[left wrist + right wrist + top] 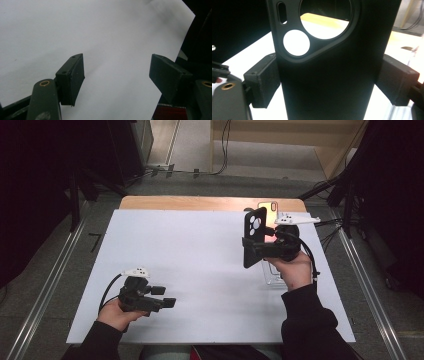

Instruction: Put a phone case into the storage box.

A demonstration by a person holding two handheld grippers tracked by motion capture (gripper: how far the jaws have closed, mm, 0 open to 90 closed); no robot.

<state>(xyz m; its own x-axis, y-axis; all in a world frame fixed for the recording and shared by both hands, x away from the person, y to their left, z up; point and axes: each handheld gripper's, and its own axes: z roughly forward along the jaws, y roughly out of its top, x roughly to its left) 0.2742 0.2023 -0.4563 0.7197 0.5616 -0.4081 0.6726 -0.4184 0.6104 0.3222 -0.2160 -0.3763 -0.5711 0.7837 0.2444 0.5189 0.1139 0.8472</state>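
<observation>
The right gripper [254, 245] is clamped across the width of a black phone case [253, 237], which stands upright above the right half of the white table top [190, 270], lifted off the surface, nearer the far edge than the near one. Just behind and below it, a clear phone case [272, 272] lies flat on the sheet near the right edge, and a phone [267, 212] with a pale back lies beyond it at the far edge, partly hidden by the gripper's grey plate. The left gripper [167, 297] rests low near the near-left corner, well apart from all of these, its jaws spread with nothing between them. The right gripper view brings the black phone case [334, 75] very close: both pads press on its long sides, and the table shows through a large camera cut-out, a round hole and a slim slot. The left gripper view shows its own two pads [72, 77] over bare white sheet, with the sheet's edge running down the right side.
</observation>
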